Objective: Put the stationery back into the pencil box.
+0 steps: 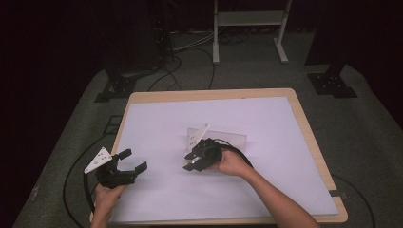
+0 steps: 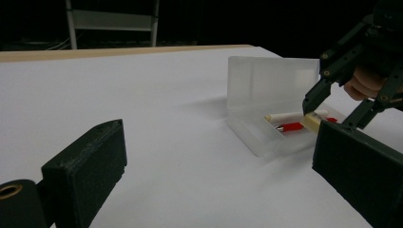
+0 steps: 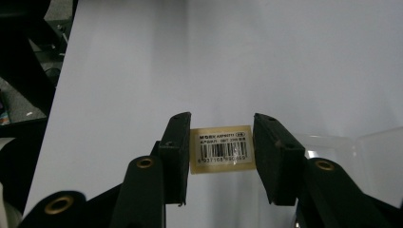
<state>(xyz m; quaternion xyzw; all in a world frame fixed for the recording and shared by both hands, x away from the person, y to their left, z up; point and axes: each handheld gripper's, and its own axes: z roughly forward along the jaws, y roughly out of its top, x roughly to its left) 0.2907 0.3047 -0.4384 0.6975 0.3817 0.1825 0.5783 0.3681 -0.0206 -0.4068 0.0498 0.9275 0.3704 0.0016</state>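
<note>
A small cream eraser (image 3: 221,150) with a barcode label sits between the jaws of my right gripper (image 3: 221,159), which is shut on it. From the left gripper view, the eraser (image 2: 311,121) hangs just above the open clear plastic case (image 2: 266,80), whose lid stands upright. Inside the case lie a white pen (image 2: 285,116) and a red pen (image 2: 291,127). From the high view, the right gripper (image 1: 190,161) is at the near side of the case (image 1: 228,138), mid-table. My left gripper (image 1: 134,159) rests open near the table's left front, with nothing between its jaws (image 2: 218,171).
A white sheet (image 1: 266,123) covers the wooden table (image 1: 309,128). Black cables (image 1: 185,66) and dark stand bases (image 1: 332,85) lie on the floor beyond the far edge, with a white metal frame (image 1: 247,23) farther back.
</note>
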